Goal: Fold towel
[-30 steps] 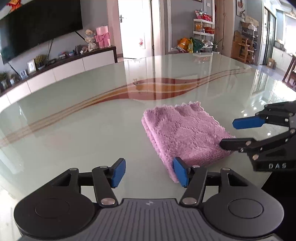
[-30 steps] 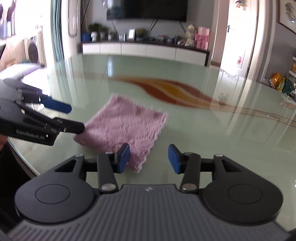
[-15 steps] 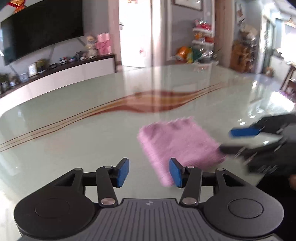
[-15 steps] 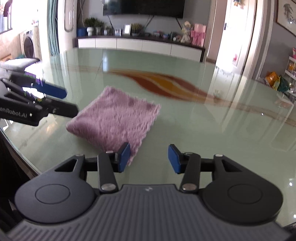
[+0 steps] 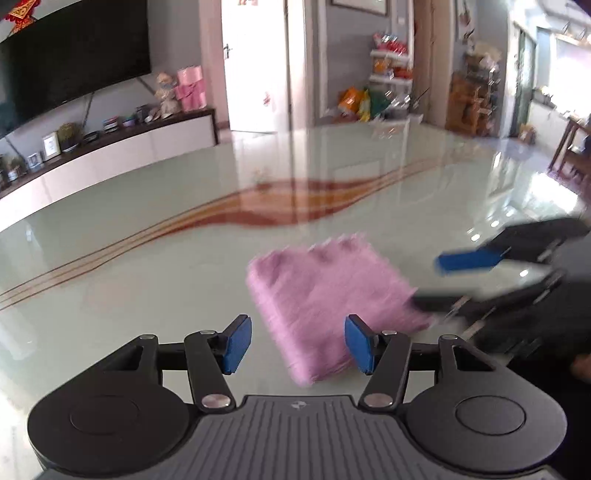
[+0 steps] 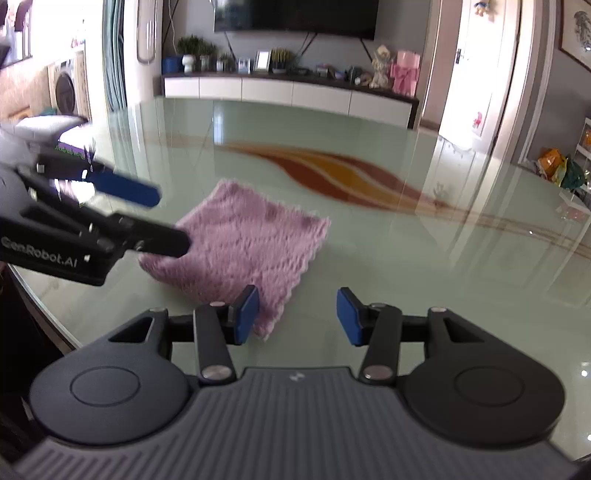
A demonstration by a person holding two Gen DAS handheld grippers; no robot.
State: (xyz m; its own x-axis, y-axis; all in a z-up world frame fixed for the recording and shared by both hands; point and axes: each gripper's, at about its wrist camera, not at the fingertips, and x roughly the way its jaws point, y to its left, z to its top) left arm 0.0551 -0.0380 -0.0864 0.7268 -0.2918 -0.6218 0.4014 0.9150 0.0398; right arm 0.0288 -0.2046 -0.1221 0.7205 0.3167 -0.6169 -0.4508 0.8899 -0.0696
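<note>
With its jaws spread wide and holding nothing, the left gripper (image 5: 298, 344) hovers above the folded pink towel (image 6: 242, 253) lying near the tabletop's (image 6: 406, 280) near edge, while the right gripper (image 6: 297, 315), equally wide apart and empty, hangs beside it.

Home living room; television (image 6: 295, 16); sideboard (image 6: 288, 92).

glass table (image 5: 147, 236) | wall TV (image 5: 70, 59) | white cabinet (image 6: 288, 94) | pink gift box (image 6: 405, 74) | snack shelf (image 5: 391, 70)
</note>
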